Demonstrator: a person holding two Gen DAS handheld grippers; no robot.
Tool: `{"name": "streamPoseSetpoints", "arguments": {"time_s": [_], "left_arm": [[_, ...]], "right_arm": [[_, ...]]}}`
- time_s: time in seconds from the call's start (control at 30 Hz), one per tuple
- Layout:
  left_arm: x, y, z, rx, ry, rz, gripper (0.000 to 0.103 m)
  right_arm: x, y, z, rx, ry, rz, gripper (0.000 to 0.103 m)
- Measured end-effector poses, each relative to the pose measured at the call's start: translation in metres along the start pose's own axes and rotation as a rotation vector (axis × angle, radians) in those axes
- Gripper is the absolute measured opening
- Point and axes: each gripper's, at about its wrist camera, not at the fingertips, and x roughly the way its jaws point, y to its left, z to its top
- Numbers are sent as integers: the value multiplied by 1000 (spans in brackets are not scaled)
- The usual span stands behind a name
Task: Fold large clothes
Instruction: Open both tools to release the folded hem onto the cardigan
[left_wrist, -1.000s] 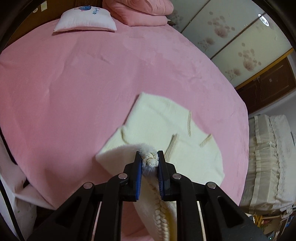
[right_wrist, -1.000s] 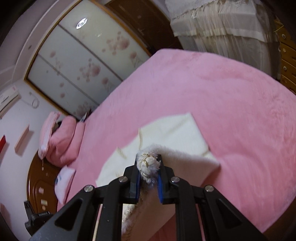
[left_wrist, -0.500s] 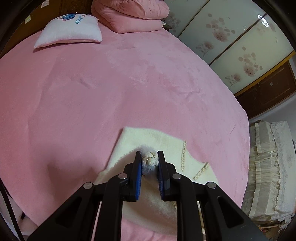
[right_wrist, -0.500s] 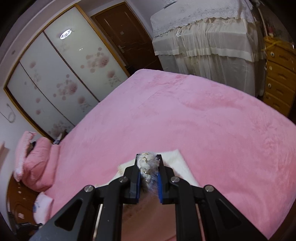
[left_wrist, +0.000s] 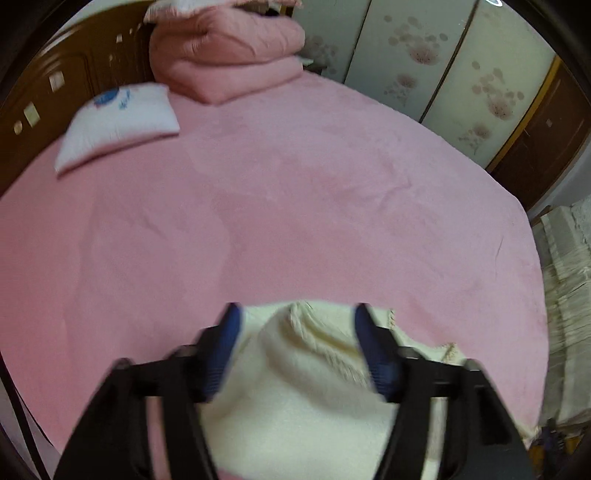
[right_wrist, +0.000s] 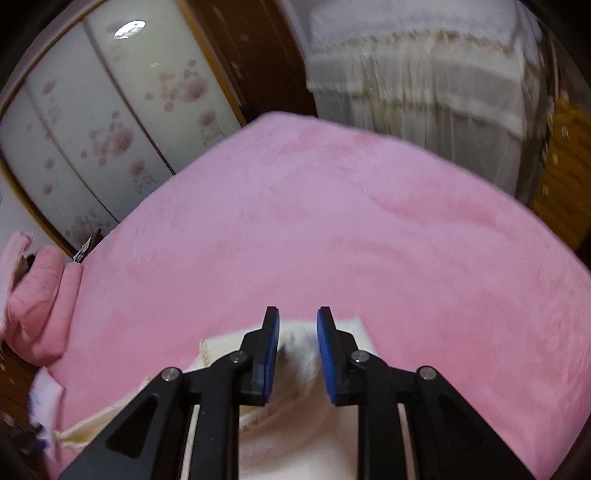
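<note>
Two hand-held grippers over one cream fleece garment (left_wrist: 295, 406), which lies on the pink bed (left_wrist: 295, 221) at its near edge, well apart from the white pillow (left_wrist: 118, 125) and the folded pink quilt (left_wrist: 229, 55) at the headboard end.

Left hand-held gripper (left_wrist: 299, 347): jaws opening, spread wide; a braided hump of the garment stands between the pads, apparently unpressed.

Right hand-held gripper (right_wrist: 297, 354): jaws opening, a modest gap; fleece between them, seemingly loose.

Step, judged: release of the carried edge, closing one fold.

Next move, judged: lift both clear without snagging, then regrip an outer edge of the garment for a further fold.
</note>
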Motion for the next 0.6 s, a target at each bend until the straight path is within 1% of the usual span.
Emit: {"name": "streamPoseSetpoints", "arguments": {"time_s": [0.07, 0.17, 0.3, 0.4, 0.43, 0.47, 0.5, 0.53, 0.6], "left_arm": [[-2, -3, -2, 26, -4, -18, 69], [3, -6, -9, 41, 26, -2, 69], [17, -13, -23, 55, 96, -6, 69], [22, -17, -40, 84, 156, -32, 69], [24, -20, -50, 101, 184, -62, 69], [25, -21, -63, 120, 204, -78, 69], [27, -23, -73, 138, 216, -74, 69], [28, -27, -85, 161, 230, -64, 69], [33, -37, -112, 203, 276, -65, 69]], "right_arm": [[0, 7, 2, -46, -30, 17, 27], [-2, 14, 1, -96, -36, 13, 29], [0, 20, -9, -127, -2, 16, 29], [7, 22, -25, -128, 62, 35, 29], [10, 24, -33, -122, 90, 46, 29], [13, 26, -47, -118, 126, 59, 29], [14, 29, -55, -115, 153, 67, 29], [16, 33, -71, -105, 206, 93, 29], [18, 37, -94, -80, 277, 156, 29]]}}
